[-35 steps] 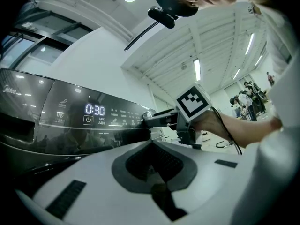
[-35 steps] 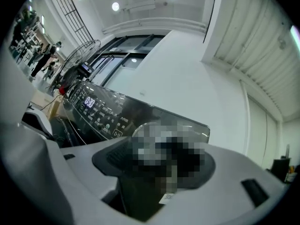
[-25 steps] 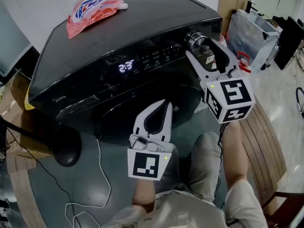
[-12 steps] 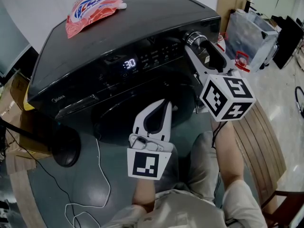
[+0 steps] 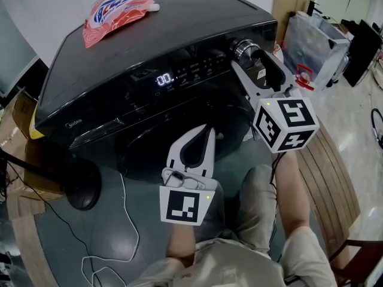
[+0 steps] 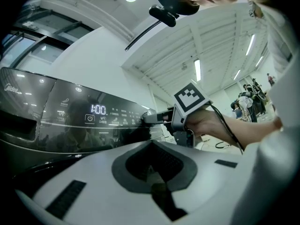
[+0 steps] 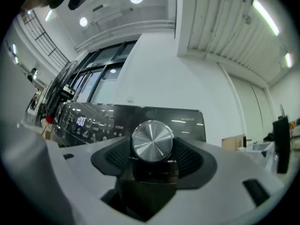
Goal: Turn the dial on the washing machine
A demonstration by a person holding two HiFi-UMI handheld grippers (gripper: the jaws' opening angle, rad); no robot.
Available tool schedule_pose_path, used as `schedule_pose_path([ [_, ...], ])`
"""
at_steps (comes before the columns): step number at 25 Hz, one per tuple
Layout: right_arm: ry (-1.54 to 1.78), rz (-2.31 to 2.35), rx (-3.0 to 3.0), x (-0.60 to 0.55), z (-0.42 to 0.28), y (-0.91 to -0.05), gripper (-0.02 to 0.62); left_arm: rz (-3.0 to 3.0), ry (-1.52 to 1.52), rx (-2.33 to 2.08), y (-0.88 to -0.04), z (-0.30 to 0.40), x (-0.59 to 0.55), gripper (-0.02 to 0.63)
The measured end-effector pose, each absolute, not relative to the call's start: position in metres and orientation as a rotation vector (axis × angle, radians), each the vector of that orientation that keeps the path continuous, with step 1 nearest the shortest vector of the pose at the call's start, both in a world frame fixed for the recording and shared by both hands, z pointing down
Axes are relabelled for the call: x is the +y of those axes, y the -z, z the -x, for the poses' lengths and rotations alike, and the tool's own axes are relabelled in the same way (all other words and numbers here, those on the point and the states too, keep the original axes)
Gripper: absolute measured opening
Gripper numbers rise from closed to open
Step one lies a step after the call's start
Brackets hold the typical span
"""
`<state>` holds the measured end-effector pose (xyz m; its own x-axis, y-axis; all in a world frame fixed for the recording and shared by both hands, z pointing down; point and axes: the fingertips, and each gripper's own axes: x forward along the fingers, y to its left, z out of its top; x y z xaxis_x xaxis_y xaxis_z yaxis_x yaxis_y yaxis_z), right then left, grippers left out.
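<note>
A black washing machine (image 5: 149, 40) has a silver dial (image 5: 244, 48) at the right end of its control panel. My right gripper (image 5: 247, 57) reaches up to that dial, which sits between the jaws. In the right gripper view the dial (image 7: 151, 141) fills the gap of the right gripper (image 7: 151, 150); the ribbed pads stand close beside its rim while the jaws are opening. The lit display (image 6: 97, 109) reads 1:00. My left gripper (image 5: 209, 130) hangs shut and empty before the door, well left of the dial.
A red and white pouch (image 5: 116, 11) lies on the machine's lid. A clear plastic bag (image 5: 314, 40) stands to the right of the machine. A white cable (image 5: 125, 220) trails over the floor at the lower left, by a black round base (image 5: 84, 190).
The numbers on the display have changed twice. The right gripper's marker cube rolled at the dial and then rolled back a little. The left gripper has stayed where it was.
</note>
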<state>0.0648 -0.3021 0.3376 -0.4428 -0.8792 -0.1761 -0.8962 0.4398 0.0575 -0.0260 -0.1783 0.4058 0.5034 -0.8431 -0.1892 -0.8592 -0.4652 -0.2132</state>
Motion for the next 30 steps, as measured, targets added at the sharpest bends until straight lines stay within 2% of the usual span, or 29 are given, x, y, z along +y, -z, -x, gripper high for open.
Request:
schedule_pose_path([
  [3, -0.376, 1.614, 2.632, -0.3007, -0.0619, -0.3393, 0.319, 2.473, -0.087, 1.438, -0.4063, 0.0259, -0.1781, 0.014],
  [7, -0.549, 1.646, 2.675, -0.3011, -0.0643, -0.3361, 0.321, 2.474, -0.095, 1.441, -0.406, 0.0263, -0.1772, 0.014],
  [13, -0.695, 1.573, 2.756, -0.3006, -0.0594, -0.3332, 0.287, 2.462, -0.067, 1.43, -0.4058, 0.0273, -0.1762, 0.014],
  [21, -0.605, 1.57, 2.732, -0.3003, -0.0598, -0.3329, 0.278, 2.464, -0.082, 1.444, -0.4045, 0.0296, -0.1764, 0.014],
  [30, -0.363, 1.588, 2.664, -0.3025, -0.063, -0.3341, 0.278, 2.464, -0.083, 1.444, -0.4046, 0.028, -0.1766, 0.014],
])
